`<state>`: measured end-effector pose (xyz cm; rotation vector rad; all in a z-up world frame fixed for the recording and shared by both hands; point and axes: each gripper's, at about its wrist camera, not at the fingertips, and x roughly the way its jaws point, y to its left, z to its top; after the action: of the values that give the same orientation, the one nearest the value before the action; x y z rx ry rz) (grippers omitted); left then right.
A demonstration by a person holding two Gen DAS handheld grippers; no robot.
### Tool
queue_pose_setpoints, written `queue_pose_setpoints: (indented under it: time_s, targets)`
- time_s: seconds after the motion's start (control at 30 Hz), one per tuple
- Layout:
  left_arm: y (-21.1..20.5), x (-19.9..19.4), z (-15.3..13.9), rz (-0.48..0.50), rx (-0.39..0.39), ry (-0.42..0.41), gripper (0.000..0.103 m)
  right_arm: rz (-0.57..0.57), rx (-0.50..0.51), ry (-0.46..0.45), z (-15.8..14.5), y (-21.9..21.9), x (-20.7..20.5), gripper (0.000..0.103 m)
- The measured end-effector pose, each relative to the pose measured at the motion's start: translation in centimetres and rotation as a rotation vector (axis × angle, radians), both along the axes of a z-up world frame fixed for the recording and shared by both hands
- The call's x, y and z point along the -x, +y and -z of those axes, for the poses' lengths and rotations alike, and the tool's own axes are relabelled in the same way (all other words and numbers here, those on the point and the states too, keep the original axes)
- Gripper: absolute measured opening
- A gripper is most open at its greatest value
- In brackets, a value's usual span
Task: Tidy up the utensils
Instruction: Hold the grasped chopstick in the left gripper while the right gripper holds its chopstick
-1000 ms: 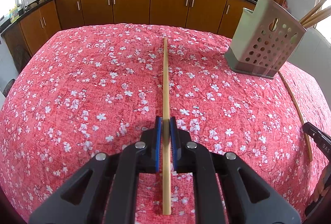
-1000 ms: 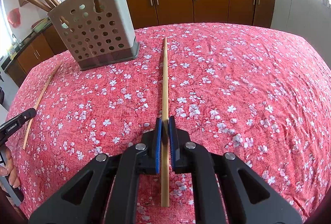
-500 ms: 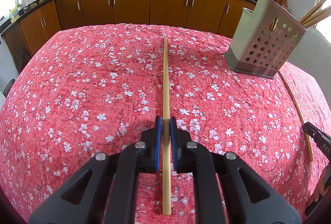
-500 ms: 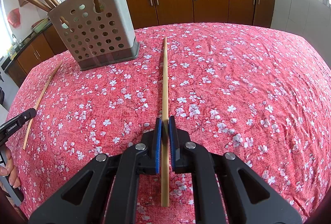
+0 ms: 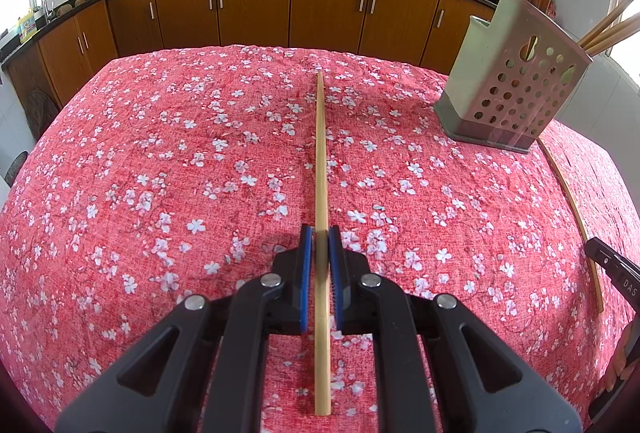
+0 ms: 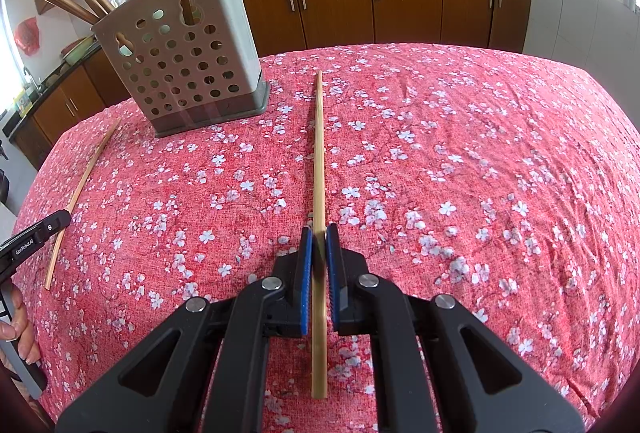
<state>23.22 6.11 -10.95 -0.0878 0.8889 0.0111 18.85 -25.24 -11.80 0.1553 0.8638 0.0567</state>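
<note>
A long wooden chopstick (image 5: 321,153) lies along the red flowered cloth, and my left gripper (image 5: 320,233) is shut on it near its close end. A second chopstick (image 6: 319,153) lies the same way in the right wrist view, with my right gripper (image 6: 319,233) shut on it. The perforated grey utensil holder (image 5: 508,101) stands at the back right in the left view and at the back left (image 6: 180,65) in the right view, with several wooden utensils in it. Each view shows the other gripper's black side at its edge, with a chopstick (image 5: 572,209) (image 6: 84,201) running past it.
The table (image 5: 160,173) is covered in red cloth with white blossoms. Brown kitchen cabinets (image 5: 328,9) and a dark counter with woks stand behind it. A person's fingers (image 6: 20,329) show at the lower left of the right view.
</note>
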Motion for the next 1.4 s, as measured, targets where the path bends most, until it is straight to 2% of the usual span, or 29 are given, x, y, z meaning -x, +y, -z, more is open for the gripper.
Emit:
queue_pose_setpoints:
  time_s: [0.7,0.93,1.3,1.4]
  targets:
    - [0.0,0.1,-0.2,-0.005,0.021,0.003,0.011,0.001,-0.001,0.002,0.0,0.0,-0.1,0.009]
    - [-0.4,1.0,-0.2,0.021,-0.027,0.008,0.011,0.003,-0.004,0.002,0.0,0.0,0.0,0.009]
    - [-0.7,1.7,-0.4,0.025,-0.054,0.012,0.011,0.007,0.014,0.004,-0.1,0.2,-0.1,0.008]
    - [-0.8,1.7,-0.4,0.023,-0.065,0.012,0.008,0.004,0.013,0.003,-0.1,0.2,-0.1,0.008]
